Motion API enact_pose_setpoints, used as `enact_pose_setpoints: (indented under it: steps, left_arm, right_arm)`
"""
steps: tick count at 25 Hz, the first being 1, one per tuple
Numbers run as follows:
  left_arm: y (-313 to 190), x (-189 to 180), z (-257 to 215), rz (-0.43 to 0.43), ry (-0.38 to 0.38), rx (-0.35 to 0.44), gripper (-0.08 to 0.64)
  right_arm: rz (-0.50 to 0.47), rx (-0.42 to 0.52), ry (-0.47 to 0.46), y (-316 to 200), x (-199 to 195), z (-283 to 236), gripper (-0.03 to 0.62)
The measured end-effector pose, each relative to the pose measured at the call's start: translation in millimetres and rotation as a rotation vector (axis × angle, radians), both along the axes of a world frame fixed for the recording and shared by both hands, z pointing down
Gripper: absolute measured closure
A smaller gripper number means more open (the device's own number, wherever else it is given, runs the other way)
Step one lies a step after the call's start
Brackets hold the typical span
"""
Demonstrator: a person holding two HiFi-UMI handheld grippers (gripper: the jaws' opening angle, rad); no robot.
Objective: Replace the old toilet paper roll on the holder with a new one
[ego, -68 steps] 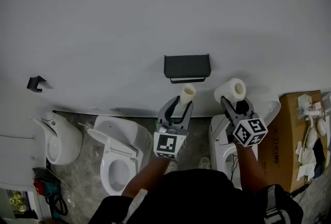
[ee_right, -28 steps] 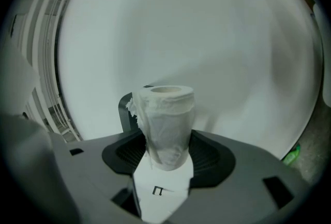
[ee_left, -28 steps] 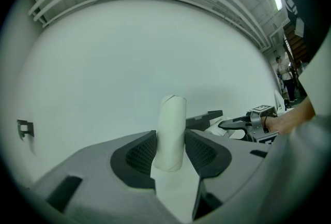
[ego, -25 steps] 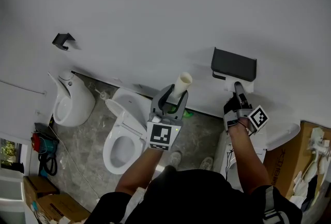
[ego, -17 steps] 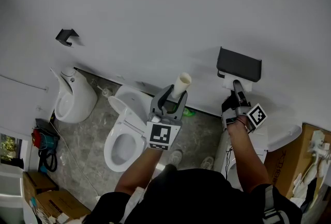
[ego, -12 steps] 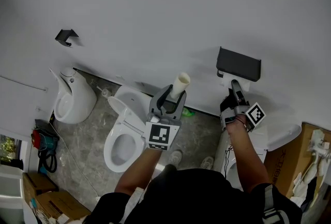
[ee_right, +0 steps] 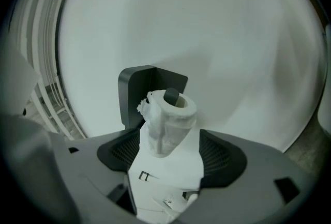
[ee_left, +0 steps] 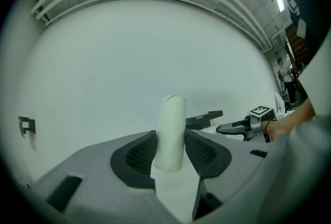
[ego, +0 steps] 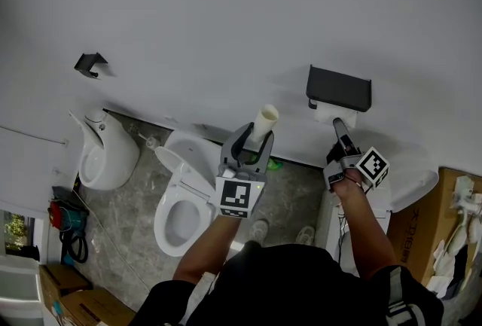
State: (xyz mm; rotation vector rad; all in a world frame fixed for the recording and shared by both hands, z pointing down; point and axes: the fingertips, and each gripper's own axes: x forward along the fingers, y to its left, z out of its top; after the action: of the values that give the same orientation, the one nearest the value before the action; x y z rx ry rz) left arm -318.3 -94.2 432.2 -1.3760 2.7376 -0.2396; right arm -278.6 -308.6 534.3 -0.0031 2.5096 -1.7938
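Observation:
A black wall holder (ego: 339,87) (ee_right: 139,88) carries the new white roll (ego: 331,114) (ee_right: 173,114) on its bar, which pokes through the roll's core. My right gripper (ego: 337,126) (ee_right: 170,140) is just below the holder. Its jaws have just been opening and stand either side of the roll, with a gap at the right pad. To the left, my left gripper (ego: 254,142) (ee_left: 170,150) is shut on the bare cardboard tube (ego: 265,121) (ee_left: 171,130), which sticks up out of the jaws, away from the wall.
Below my left gripper is a white toilet (ego: 184,193) with its seat up. A urinal (ego: 105,159) and a small black wall hook (ego: 89,62) lie further left. A second white fixture (ego: 410,189) and a cardboard box (ego: 433,226) are at the right.
The right gripper carried the new roll from open air up to the holder and its jaws have spread apart around it. The left gripper still grips the tube, hardly moved.

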Motion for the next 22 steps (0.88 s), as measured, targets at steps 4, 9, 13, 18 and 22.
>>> enact_pose_setpoints:
  steps: [4,9,13,18,22]
  left_arm:
    - [-12,8,-1,0.029,0.011,0.013,0.391]
    - [-30,12,-6,0.064,0.015,0.037,0.391]
    - [-42,14,-6,0.085,0.034,0.061,0.391]
    - [-47,14,-9,0.082,0.097,0.123,0.391]
    - [-47,14,-11,0.081,0.113,0.147,0.391]
  right_arm:
    - [-0.007,0.239,0.070,-3,19,-8,0.273]
    - [0.024,0.660,0.155,-9,41,-33,0.273]
    - [0.043,0.977,0.161,-3,50,-73,0.273]
    - [0.045,1.278,0.169,16,56,-105,0.295]
    - [0.064,1.363,0.154,23,64,-118,0.420]
